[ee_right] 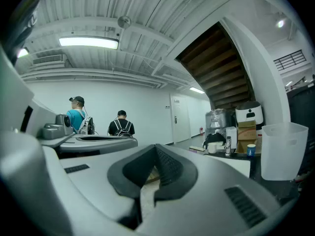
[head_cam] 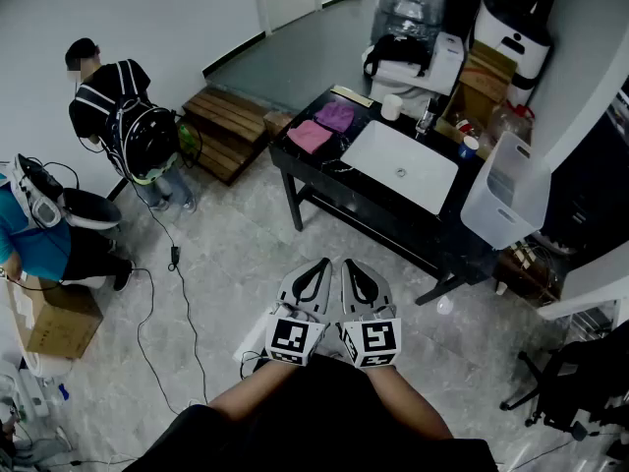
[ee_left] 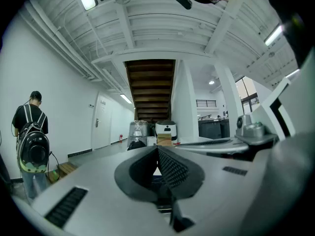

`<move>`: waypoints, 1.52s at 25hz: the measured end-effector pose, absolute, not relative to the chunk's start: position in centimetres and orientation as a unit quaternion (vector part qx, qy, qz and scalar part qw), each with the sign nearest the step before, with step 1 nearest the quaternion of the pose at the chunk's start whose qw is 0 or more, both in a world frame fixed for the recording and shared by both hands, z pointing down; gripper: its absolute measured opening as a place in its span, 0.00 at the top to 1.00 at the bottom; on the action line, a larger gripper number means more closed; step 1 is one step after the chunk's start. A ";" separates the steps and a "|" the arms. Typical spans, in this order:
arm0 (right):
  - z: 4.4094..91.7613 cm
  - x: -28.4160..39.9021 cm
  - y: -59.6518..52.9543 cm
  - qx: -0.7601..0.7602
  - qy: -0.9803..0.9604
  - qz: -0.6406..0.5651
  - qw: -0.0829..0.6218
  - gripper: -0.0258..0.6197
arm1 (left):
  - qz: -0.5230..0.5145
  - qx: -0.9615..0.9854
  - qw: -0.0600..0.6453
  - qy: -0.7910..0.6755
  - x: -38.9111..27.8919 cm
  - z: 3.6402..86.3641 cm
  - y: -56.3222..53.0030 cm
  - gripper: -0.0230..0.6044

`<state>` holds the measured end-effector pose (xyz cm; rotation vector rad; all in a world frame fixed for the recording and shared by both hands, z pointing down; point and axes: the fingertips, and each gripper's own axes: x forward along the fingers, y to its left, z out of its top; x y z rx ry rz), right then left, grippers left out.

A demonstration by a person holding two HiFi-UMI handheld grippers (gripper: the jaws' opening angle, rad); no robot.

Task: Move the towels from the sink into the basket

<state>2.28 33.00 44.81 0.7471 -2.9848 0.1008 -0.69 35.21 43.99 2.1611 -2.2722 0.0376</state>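
A pink towel (head_cam: pixel 311 136) and a purple towel (head_cam: pixel 336 116) lie on the black table (head_cam: pixel 295 165), just left of the white sink (head_cam: pixel 401 165). A tall white basket (head_cam: pixel 506 190) stands at the table's right end and also shows in the right gripper view as the basket (ee_right: pixel 285 151). My left gripper (head_cam: pixel 313 271) and right gripper (head_cam: pixel 356 271) are held side by side close to my body, well short of the table. In their own views the left gripper (ee_left: pixel 157 149) and right gripper (ee_right: pixel 156 147) are both shut, with nothing between the jaws.
A person with a backpack (head_cam: pixel 123 116) stands at the left by a wooden pallet (head_cam: pixel 231 131); another person (head_cam: pixel 39 234) sits near a cardboard box (head_cam: pixel 59 323). Cables (head_cam: pixel 177 293) trail over the floor. A faucet (head_cam: pixel 426 121) and cup (head_cam: pixel 391 106) stand behind the sink. An office chair (head_cam: pixel 580 382) is at lower right.
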 end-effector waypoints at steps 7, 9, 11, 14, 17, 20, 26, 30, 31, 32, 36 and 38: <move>46.2 3.3 32.3 0.242 -0.969 0.052 0.024 0.93 | 0.009 0.675 0.026 -0.737 -1.0 46.3 35.7 0.95; 46.7 3.6 31.6 0.253 -0.965 0.064 0.021 0.93 | 0.012 0.674 0.029 -0.738 -1.2 46.7 35.7 0.95; 47.2 3.5 30.7 0.262 -0.962 0.069 0.025 0.93 | 0.012 0.673 0.028 -0.739 -1.8 46.7 35.4 0.95; 47.8 2.5 29.8 0.268 -0.960 0.068 0.034 0.93 | 0.012 0.673 0.027 -0.740 -3.0 46.8 34.5 0.95; 47.9 1.2 28.9 0.270 -0.960 0.057 0.040 0.93 | 0.009 0.675 0.028 -0.737 -4.1 47.0 33.0 0.95; 48.2 -0.5 27.8 0.268 -0.961 0.047 0.050 0.93 | 0.005 0.681 0.031 -0.732 -5.4 47.4 31.3 0.95; 49.1 -5.1 23.7 0.277 -0.957 0.037 0.074 0.93 | 0.005 0.688 0.038 -0.725 -10.3 48.3 27.2 0.95; 49.1 -9.4 20.7 0.277 -0.957 0.032 0.085 0.93 | 0.008 0.694 0.028 -0.719 -14.3 48.0 24.1 0.95; 49.1 -10.6 20.0 0.277 -0.957 0.030 0.088 0.93 | 0.008 0.697 0.027 -0.717 -15.3 47.9 23.4 0.95; 49.0 -11.8 19.5 0.275 -0.957 0.028 0.090 0.93 | 0.007 0.700 0.027 -0.713 -16.3 47.8 22.7 0.95; 49.1 -15.9 17.6 0.276 -0.955 0.030 0.100 0.93 | 0.006 0.710 0.028 -0.704 -20.2 47.5 20.6 0.95; 49.2 -17.6 16.7 0.282 -0.953 0.031 0.104 0.93 | 0.008 0.710 0.023 -0.703 -22.1 47.3 19.6 0.95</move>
